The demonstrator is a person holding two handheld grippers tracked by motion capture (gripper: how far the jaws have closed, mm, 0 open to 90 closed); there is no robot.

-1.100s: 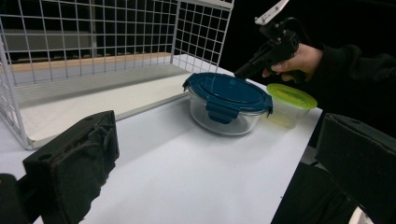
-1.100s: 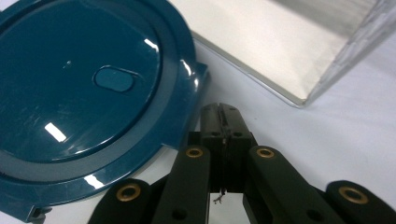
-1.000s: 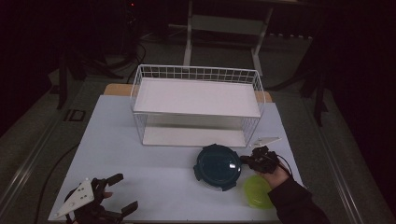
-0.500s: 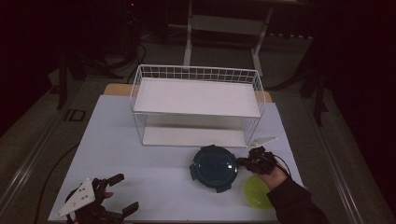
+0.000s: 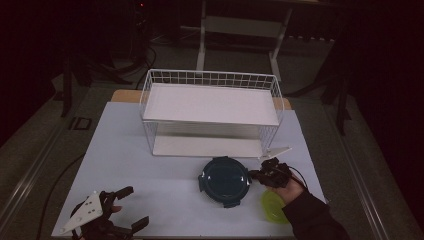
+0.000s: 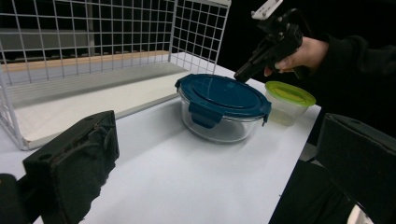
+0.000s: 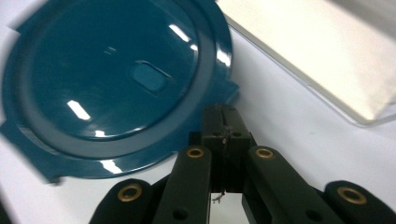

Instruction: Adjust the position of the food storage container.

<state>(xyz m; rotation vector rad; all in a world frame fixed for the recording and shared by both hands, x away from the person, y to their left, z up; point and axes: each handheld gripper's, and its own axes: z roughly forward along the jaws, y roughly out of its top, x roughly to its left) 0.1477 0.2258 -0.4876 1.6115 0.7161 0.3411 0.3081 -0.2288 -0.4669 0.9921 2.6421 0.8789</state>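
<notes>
The round glass bowl with the dark blue lid (image 5: 223,180) sits flat on the white table (image 5: 150,175), just in front of the white wire rack (image 5: 210,112). The right gripper (image 5: 256,175) is at the bowl's right edge, its jaws pressed together with nothing between them, the tips right at the lid's rim. The lid faces straight up; being round, it has no long side. I cannot tell what is inside the bowl. A small tub with a green lid (image 5: 273,206) stands near the bowl, by the person's right wrist. The left gripper (image 5: 131,206) rests far to the left, jaws wide apart and holding nothing.
</notes>
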